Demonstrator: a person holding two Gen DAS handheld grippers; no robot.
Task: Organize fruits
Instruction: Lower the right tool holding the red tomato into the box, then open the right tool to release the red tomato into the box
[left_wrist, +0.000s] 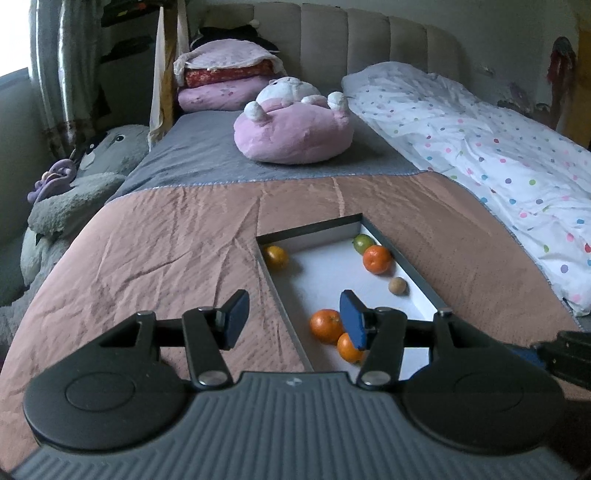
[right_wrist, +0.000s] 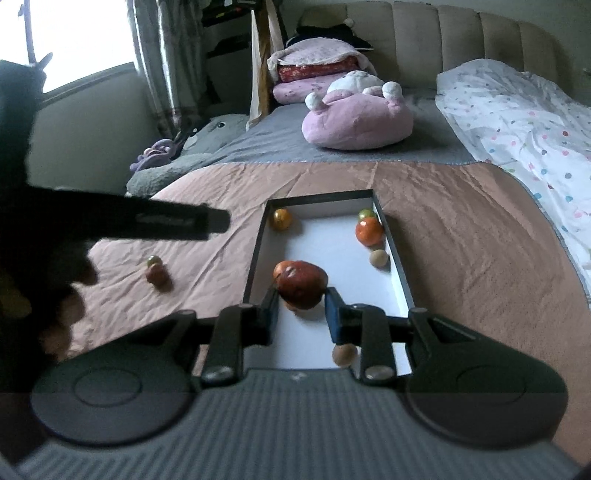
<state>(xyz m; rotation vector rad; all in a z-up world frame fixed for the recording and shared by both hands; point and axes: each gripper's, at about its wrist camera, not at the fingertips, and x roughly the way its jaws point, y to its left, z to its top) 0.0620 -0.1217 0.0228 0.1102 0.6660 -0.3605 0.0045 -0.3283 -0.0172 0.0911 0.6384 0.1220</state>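
Observation:
A shallow white tray (left_wrist: 280, 295) (right_wrist: 258, 251) with a dark rim lies on the brown bedspread. In it are a yellowish fruit (left_wrist: 276, 257) (right_wrist: 281, 218), a green one (left_wrist: 363, 243), an orange (left_wrist: 376, 259) (right_wrist: 369, 231), a small tan ball (left_wrist: 398, 286) (right_wrist: 379, 257) and two near oranges (left_wrist: 325, 326). My left gripper (left_wrist: 294, 319) is open and empty, straddling the tray's left wall. My right gripper (right_wrist: 303, 308) is shut on a red fruit (right_wrist: 301, 282) above the tray's near end. Another tan fruit (right_wrist: 343, 355) shows under its right finger.
Two small fruits (right_wrist: 155, 271) lie on the bedspread left of the tray, below the dark left gripper body (right_wrist: 177, 221). Farther up the bed are a pink plush cushion (left_wrist: 293, 133), stacked pillows (left_wrist: 225, 81) and a dotted duvet (left_wrist: 498, 155). A grey plush toy (left_wrist: 74, 184) leans at the bed's left edge.

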